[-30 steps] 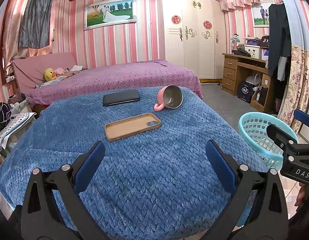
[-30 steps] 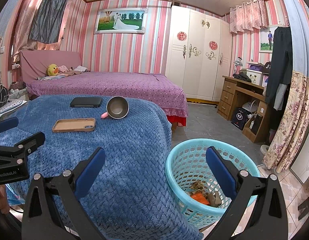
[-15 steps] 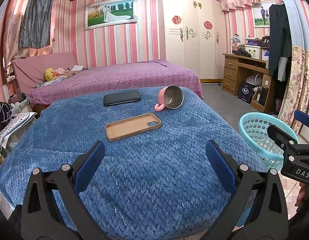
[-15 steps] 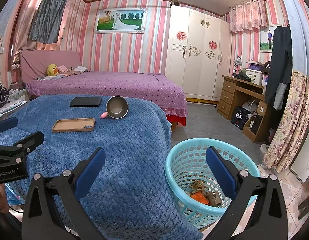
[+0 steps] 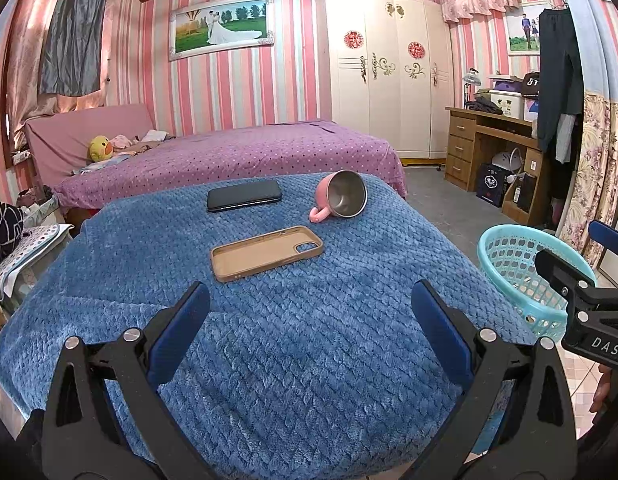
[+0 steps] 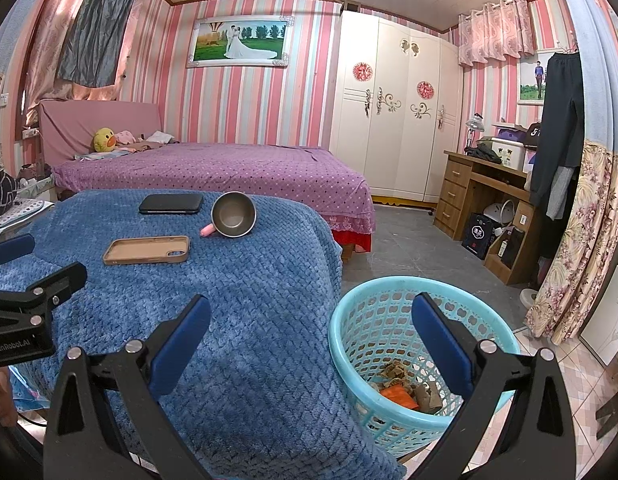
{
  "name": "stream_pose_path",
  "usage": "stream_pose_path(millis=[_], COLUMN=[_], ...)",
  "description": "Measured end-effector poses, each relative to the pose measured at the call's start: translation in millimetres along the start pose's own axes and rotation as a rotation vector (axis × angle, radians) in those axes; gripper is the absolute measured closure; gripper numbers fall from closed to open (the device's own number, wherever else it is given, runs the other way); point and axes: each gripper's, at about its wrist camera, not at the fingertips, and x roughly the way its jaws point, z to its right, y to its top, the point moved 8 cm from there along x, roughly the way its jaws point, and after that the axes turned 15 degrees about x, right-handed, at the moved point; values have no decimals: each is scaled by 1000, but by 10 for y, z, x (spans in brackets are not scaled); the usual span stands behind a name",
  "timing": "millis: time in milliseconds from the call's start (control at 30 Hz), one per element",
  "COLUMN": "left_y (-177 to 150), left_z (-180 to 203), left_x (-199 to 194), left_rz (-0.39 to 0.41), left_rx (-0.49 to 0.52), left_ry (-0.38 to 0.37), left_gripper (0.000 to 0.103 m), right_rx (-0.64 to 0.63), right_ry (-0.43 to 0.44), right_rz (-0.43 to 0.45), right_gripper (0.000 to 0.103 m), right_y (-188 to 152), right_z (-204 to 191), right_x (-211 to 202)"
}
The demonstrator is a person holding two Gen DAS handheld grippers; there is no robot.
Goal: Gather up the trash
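The turquoise basket (image 6: pixel 393 344) is seen right under the wide-spread right hand-held gripper (image 6: pixel 311 334), with scraps of trash (image 6: pixel 405 386) piled at its bottom. The left hand-held gripper (image 5: pixel 311 320) is held wide and empty; ahead of it a pink mug (image 5: pixel 341 200) is tipped over, nothing inside.

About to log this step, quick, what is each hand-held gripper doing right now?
Left hand-held gripper: open, holding nothing.
Right hand-held gripper: open, holding nothing.

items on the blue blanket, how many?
3: black phone at the far side, pink mug tipped over right of it, tan phone case nearer. Nothing seems hidden.
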Motion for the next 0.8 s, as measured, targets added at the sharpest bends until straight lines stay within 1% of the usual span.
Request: stream_pose_path(millis=[800], left_y=[-1], left_z=[-2], left_x=[13], left_rz=[1], left_rx=[-3], left_ry=[2], left_gripper=[6], right_rx=[-1], right_ry=[-1], right_rz=[0], right_gripper=[5], right_y=[5], right_z=[3], right_x=[1])
